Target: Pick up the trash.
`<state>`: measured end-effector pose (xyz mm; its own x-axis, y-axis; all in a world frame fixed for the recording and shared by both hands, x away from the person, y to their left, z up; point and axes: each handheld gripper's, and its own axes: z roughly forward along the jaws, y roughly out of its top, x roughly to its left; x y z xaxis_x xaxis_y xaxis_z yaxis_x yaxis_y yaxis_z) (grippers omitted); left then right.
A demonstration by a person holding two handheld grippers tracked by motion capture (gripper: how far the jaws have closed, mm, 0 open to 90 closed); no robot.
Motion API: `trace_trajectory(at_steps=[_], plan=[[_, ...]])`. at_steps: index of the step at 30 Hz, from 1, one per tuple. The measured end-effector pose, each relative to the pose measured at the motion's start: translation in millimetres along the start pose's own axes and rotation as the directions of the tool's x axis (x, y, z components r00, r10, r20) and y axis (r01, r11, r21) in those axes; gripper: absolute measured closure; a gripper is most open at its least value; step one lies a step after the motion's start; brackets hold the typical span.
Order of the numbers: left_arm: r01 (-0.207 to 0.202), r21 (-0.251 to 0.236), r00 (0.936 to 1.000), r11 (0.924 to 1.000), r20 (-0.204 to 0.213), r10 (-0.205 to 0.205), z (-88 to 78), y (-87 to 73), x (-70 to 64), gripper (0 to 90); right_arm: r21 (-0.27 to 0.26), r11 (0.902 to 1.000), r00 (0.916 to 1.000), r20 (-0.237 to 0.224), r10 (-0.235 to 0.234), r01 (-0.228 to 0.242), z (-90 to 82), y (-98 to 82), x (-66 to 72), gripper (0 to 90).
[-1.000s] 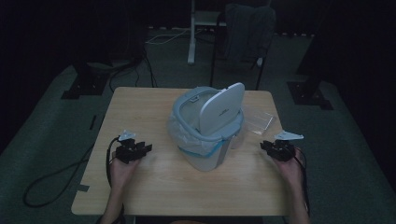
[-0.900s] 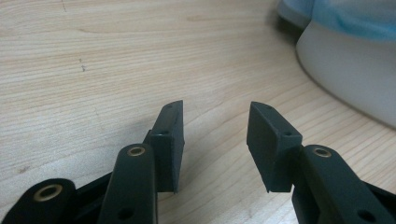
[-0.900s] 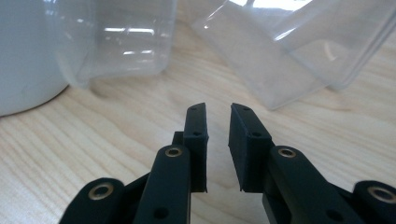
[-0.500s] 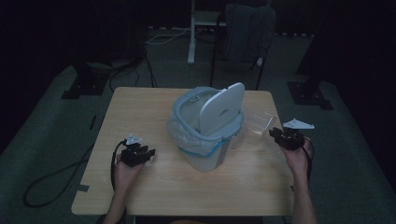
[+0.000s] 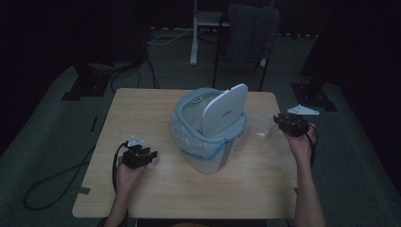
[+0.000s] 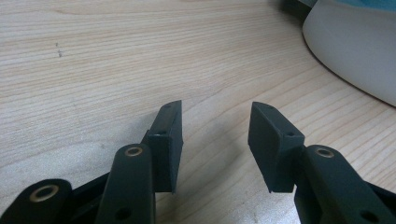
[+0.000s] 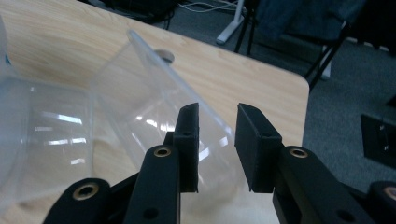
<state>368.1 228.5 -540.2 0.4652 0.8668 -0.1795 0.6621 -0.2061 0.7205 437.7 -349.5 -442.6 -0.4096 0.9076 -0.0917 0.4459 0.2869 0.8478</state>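
— Where's the clear cup [image 7: 140,116]?
— Far right of the surface [image 5: 142,109], beside the bin [image 5: 210,137]; the right gripper [image 7: 217,140] has been spreading, fingers released beside it
— The left gripper [image 6: 215,140]?
— Fingers released, nothing between

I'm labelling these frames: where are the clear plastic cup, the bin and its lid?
clear plastic cup [image 7: 140,93], right gripper view, on its side wall.
bin [image 5: 208,158], high view, on its front wall.
lid [image 5: 224,113], high view, on its raised flat face.
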Motion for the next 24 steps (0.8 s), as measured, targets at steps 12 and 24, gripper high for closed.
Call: trace_trajectory(at_steps=[12, 24], plan=[[0.008, -0.003, 0.9999, 1.0000, 0.011, -0.008, 0.3, 0.0, 1.5, 55.6, 0.049, 0.9928, 0.9927, -0.056, -0.107, 0.110, 40.0, 41.3, 15.5, 66.6], [0.011, -0.004, 0.9999, 0.9999, 0.013, -0.011, 0.4, 0.0, 1.5, 55.4, 0.153, 0.9753, 0.9830, -0.117, -0.142, 0.159, 75.2, 49.1, 20.8, 69.9]])
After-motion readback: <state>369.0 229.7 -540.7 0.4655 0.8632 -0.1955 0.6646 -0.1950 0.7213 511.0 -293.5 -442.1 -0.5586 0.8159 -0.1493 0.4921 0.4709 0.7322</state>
